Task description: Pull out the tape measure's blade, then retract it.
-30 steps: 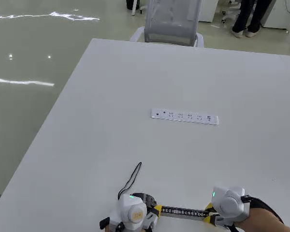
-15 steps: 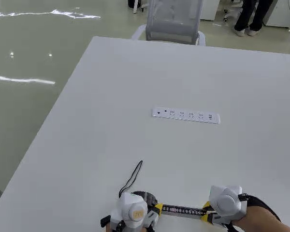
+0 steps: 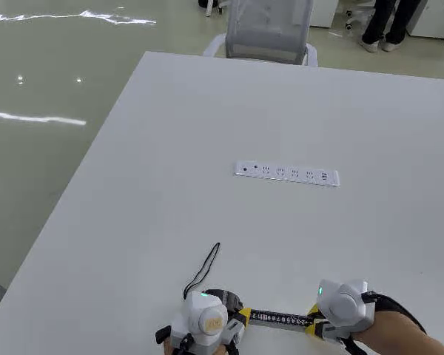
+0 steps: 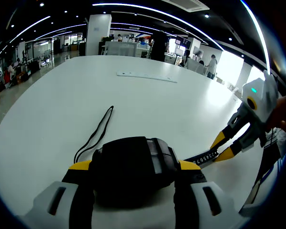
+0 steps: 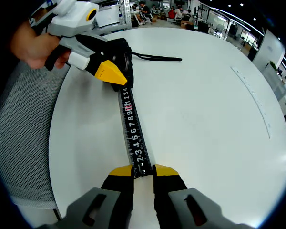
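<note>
The left gripper [image 4: 133, 168] has its yellow-tipped fingers [image 4: 79, 166] clenched on either side of the black tape measure case [image 4: 128, 152], which sits between them low over the white surface [image 4: 62, 95]; a black wrist strap [image 4: 98, 130] trails ahead of them. The blade [image 5: 132, 125] leaves the case and runs straight to the right gripper [image 5: 143, 171], whose fingers [image 5: 120, 171] pinch its free end; its long axis thus joins the two pairs of fingers, so pulling or retracting likely runs along that line, the right fingers travelling. Printed digits climb away from the right fingers, then a red mark, then 1 2 3 4; no brand is legible.
</note>
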